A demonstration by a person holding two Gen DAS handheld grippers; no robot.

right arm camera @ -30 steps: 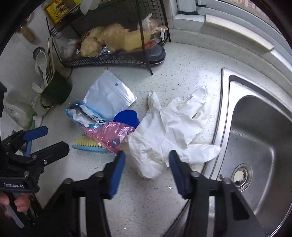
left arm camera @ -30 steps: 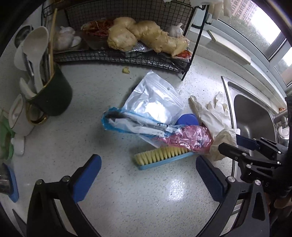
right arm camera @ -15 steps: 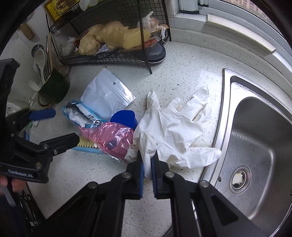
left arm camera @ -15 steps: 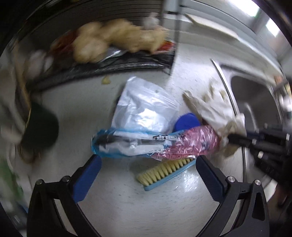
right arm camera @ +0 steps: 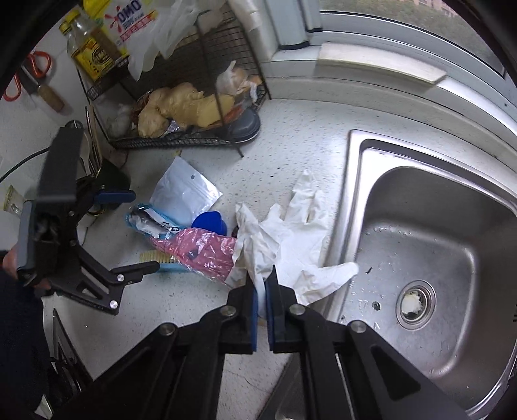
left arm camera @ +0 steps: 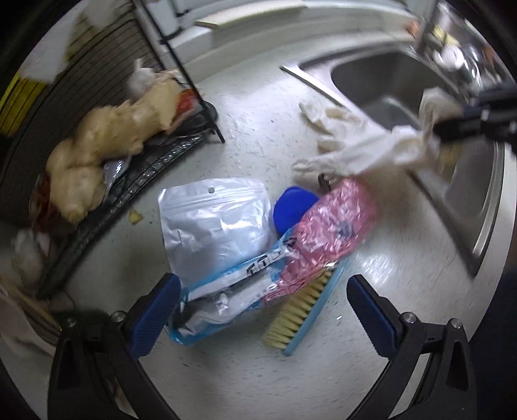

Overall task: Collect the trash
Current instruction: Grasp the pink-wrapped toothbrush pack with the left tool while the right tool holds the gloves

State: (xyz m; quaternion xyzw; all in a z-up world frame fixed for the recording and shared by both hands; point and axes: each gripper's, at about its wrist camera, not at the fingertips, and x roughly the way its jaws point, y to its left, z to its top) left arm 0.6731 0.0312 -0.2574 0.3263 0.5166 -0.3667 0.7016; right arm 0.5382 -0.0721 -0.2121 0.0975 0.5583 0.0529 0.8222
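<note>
Gloves [right arm camera: 284, 239], white and crumpled, lie on the tabletop [right arm camera: 290, 145] beside the sink [right arm camera: 355, 194], clenched in the right gripper [right arm camera: 262, 290]. Left gripper [left arm camera: 263, 310], released, hovers over three wrappers. "OMO" marks one yellow packet [right arm camera: 132, 16] beyond.

- The speckled off-white stone countertop [right arm camera: 290, 145] carries fine dark flecks.
- The crumpled white latex gloves [right arm camera: 284, 239] are plain, milky white.
- The crinkled pink plastic wrapper [left arm camera: 329, 226] has a glossy pink sheen with a small dark mark.
- The round blue plastic lid [left arm camera: 292, 206] is solid deep blue.
- The silvery zip-top foil pouch [left arm camera: 216, 226] looks pale grey-white.
- The clear blue-edged plastic packet [left arm camera: 232, 290] shows black lettering on white.
- The light blue scrubbing brush [left arm camera: 303, 316] has cream-yellow bristles.
- The brushed stainless steel sink [right arm camera: 429, 258] is dull silver-grey.
- The black wire rack [right arm camera: 194, 139] holds pale yellow lumps.
- The right gripper [right arm camera: 265, 290] and left gripper [left arm camera: 263, 311] are black with blue pads.
</note>
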